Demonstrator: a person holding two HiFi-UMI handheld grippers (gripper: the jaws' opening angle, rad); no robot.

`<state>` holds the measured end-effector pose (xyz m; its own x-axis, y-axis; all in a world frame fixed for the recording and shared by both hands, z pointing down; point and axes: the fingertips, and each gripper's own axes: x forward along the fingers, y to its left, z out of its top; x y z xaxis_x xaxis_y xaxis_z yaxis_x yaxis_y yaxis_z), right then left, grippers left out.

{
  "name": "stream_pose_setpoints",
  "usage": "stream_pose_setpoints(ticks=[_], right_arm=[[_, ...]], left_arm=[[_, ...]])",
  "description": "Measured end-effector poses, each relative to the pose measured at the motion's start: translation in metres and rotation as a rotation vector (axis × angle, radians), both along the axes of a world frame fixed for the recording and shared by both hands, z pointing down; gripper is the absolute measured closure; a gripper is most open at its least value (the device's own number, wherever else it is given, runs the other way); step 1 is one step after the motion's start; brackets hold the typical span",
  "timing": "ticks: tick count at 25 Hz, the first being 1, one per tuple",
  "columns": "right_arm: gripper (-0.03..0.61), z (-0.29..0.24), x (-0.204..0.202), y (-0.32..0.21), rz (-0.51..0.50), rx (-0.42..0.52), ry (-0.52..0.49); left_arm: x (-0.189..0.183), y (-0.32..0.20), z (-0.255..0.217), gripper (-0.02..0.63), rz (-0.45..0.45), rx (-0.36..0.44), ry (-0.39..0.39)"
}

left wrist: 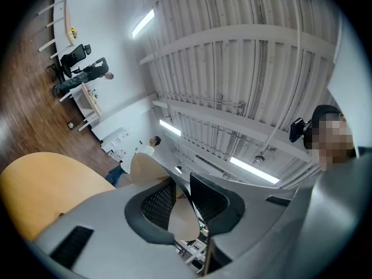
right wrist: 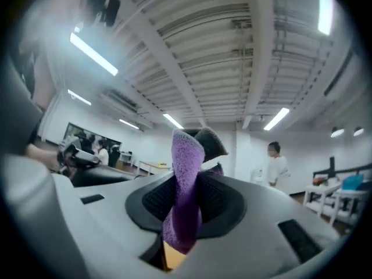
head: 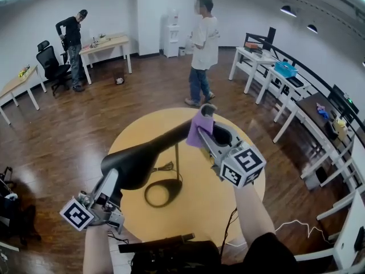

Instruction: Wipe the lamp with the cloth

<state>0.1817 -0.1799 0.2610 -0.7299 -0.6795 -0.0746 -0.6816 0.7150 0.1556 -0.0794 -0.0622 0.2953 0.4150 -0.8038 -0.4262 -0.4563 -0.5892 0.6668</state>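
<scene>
At the bottom edge of the head view the person's two forearms reach up over a dark object I cannot identify. At lower left, the left gripper (head: 113,181) points up and to the right. Its jaws are clenched on the wide, flat black end of the desk lamp (head: 137,161). In the left gripper view only a thin edge stands between the two pads.

Right of centre, the right gripper (head: 209,117) grasps a purple cloth (head: 199,129). In the right gripper view the cloth stands pinched upright between the pads and rises past the jaw tips. In the head view the cloth lies against the lamp's long black bar, just right of where the thin stem drops from it. The stem goes down to a ring-shaped base (head: 162,192) on the round yellow table (head: 137,127). A dark cable lies beside the base.

Beyond the table is dark wood flooring. A person in a white shirt and jeans (head: 204,50) stands at upper centre. A row of white desks (head: 254,61) runs along the right side, with a blue tray (head: 285,69) on one of them. At upper left a person in black (head: 73,44) stands between a black office chair (head: 51,64) and a wooden desk (head: 105,43). A white water dispenser (head: 171,36) stands against the far wall.
</scene>
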Motion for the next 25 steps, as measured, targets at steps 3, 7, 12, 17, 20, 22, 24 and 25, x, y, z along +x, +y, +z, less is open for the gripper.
stream_pose_setpoints(ticks=[3, 7, 12, 17, 20, 22, 24, 25], right_arm=[[0.488, 0.006, -0.015, 0.008, 0.069, 0.045, 0.052], [0.488, 0.016, -0.063, 0.035, -0.029, 0.104, 0.160], [0.488, 0.036, -0.108, 0.065, -0.150, 0.079, 0.203], [0.488, 0.039, -0.120, 0.079, -0.235, 0.010, 0.158], [0.488, 0.038, -0.112, 0.079, -0.231, 0.038, 0.201], [0.488, 0.030, -0.098, 0.072, -0.191, 0.069, 0.223], [0.488, 0.013, -0.078, 0.058, -0.120, 0.085, 0.231], [0.488, 0.002, -0.068, 0.048, -0.081, 0.090, 0.237]], left_arm=[[0.005, 0.001, 0.001, 0.552, 0.012, 0.003, -0.012], [0.002, -0.001, -0.003, 0.552, 0.016, 0.005, -0.016], [0.000, -0.001, 0.001, 0.554, 0.020, 0.001, 0.000], [0.003, -0.002, -0.001, 0.554, 0.040, 0.006, 0.006], [0.005, -0.002, 0.001, 0.554, 0.062, 0.009, 0.016], [0.006, -0.003, 0.002, 0.554, 0.073, 0.009, 0.018], [0.006, -0.004, 0.002, 0.554, 0.083, 0.012, 0.014], [0.005, -0.005, 0.001, 0.554, 0.087, 0.013, 0.013]])
